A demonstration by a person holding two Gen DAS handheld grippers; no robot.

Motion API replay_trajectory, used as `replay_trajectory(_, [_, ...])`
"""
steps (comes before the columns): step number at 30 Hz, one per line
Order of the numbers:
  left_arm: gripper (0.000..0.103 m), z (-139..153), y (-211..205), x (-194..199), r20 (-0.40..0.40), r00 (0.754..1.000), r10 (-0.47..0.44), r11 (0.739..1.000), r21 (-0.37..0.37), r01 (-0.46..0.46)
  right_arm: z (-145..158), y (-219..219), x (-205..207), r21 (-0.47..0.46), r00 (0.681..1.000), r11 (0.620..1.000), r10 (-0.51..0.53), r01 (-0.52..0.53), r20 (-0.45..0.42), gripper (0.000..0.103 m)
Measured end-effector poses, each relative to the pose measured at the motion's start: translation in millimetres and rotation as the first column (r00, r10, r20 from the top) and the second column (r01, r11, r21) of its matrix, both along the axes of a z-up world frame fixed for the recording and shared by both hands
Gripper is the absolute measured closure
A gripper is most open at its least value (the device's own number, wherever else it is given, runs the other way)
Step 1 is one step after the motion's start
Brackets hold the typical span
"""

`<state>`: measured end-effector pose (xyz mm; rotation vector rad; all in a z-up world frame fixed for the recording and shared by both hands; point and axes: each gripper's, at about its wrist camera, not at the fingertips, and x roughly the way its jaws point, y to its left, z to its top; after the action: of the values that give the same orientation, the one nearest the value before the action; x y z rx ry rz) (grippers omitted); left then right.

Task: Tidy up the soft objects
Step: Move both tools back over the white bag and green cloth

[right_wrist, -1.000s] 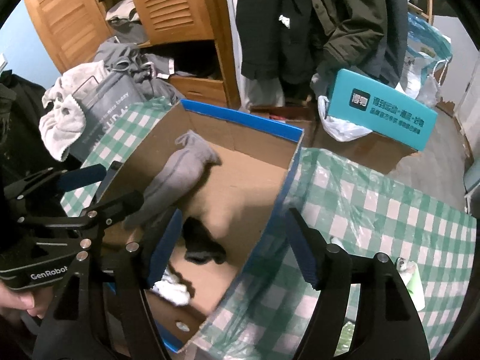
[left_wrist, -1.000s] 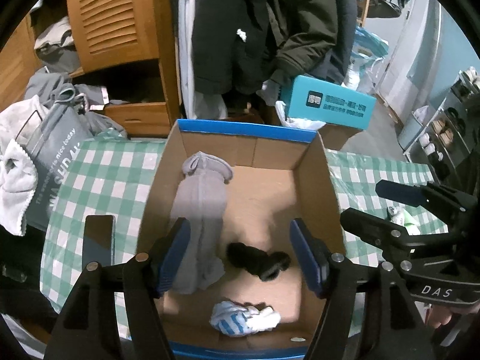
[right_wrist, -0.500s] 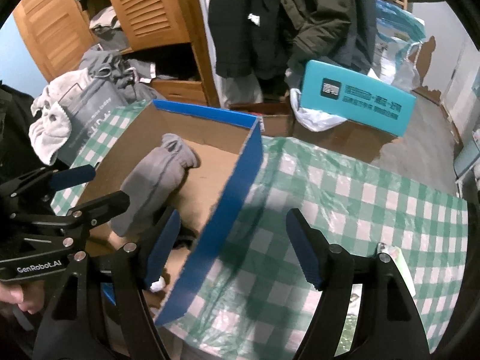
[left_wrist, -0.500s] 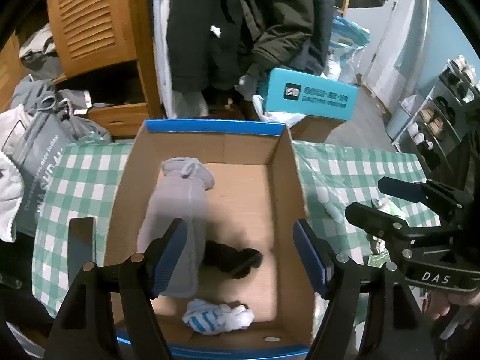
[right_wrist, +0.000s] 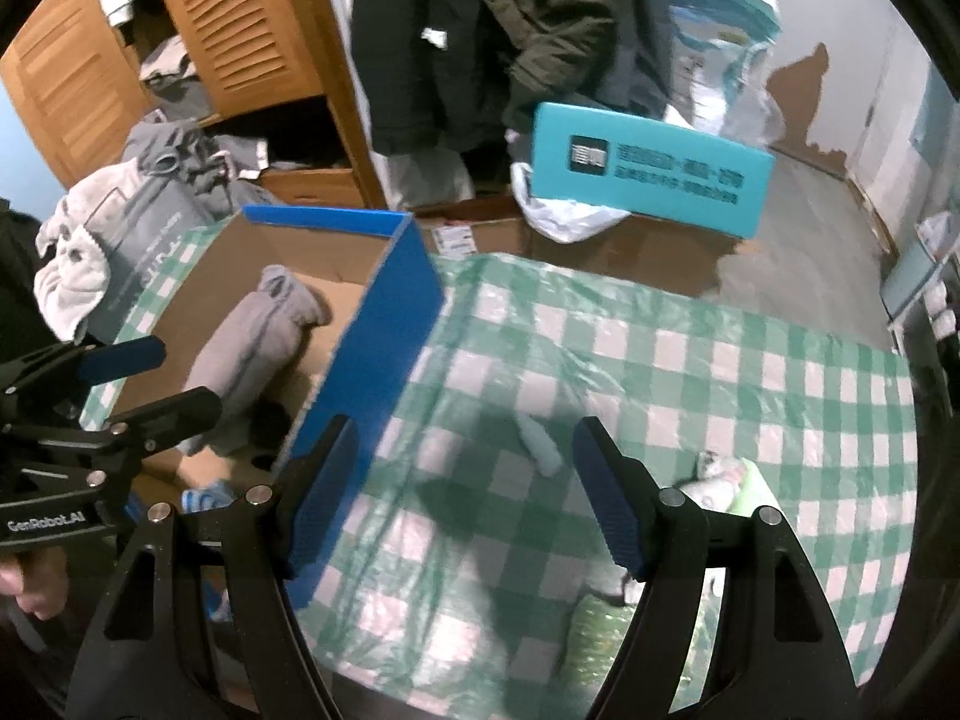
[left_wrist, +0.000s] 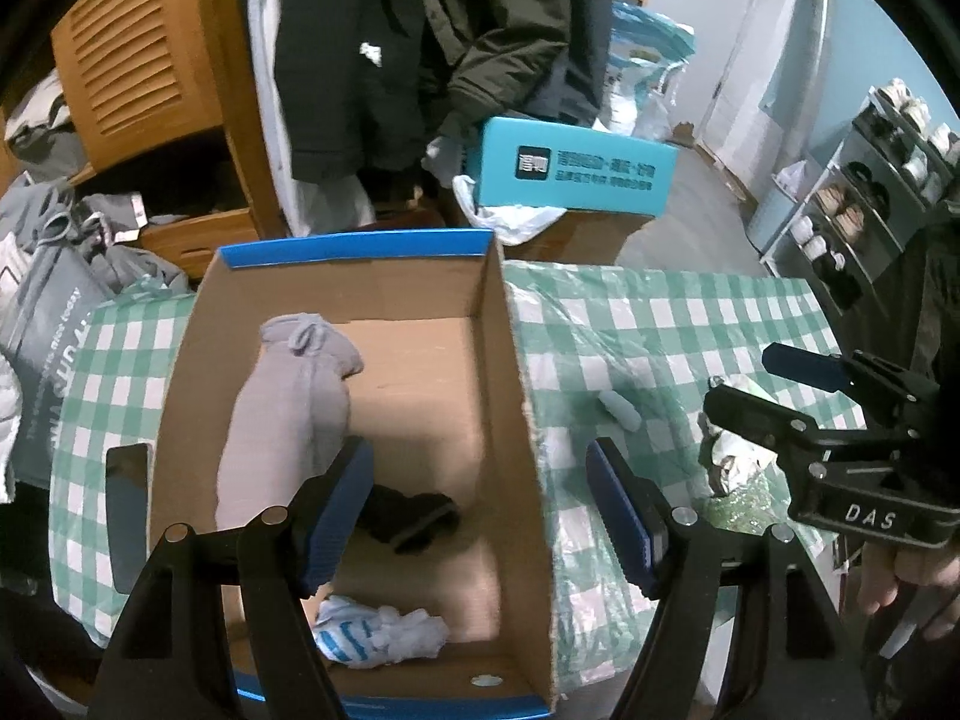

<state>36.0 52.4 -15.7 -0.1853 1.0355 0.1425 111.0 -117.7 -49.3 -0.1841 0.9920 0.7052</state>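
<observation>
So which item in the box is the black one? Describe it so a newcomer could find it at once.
Start at the open cardboard box with blue edges on the green checked tablecloth. Inside, a long grey sock bundle lies along the left and a white-and-blue striped bundle sits near the front. The black bundle lies between them, the only dark item.

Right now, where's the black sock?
In the left wrist view, the black sock lies on the cardboard box floor, between the gray sock and the white-blue bundle.
</observation>
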Motion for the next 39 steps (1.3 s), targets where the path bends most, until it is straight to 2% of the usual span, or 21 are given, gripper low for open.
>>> replay_trajectory(21, [0.025, -21, -75, 27, -0.071, 0.987, -0.144, 0.989, 0.022, 0.146, -13, -88, 23, -0.005, 0.99, 0.99, -0.144, 0.144, -0.008, 0.029])
replay_trajectory(39, [0.025, -50, -119, 52, -0.133, 0.97, -0.204, 0.979, -0.021, 0.203, -42, -152, 40, -0.037, 0.968, 0.969, -0.247, 0.245, -0.053, 0.028])
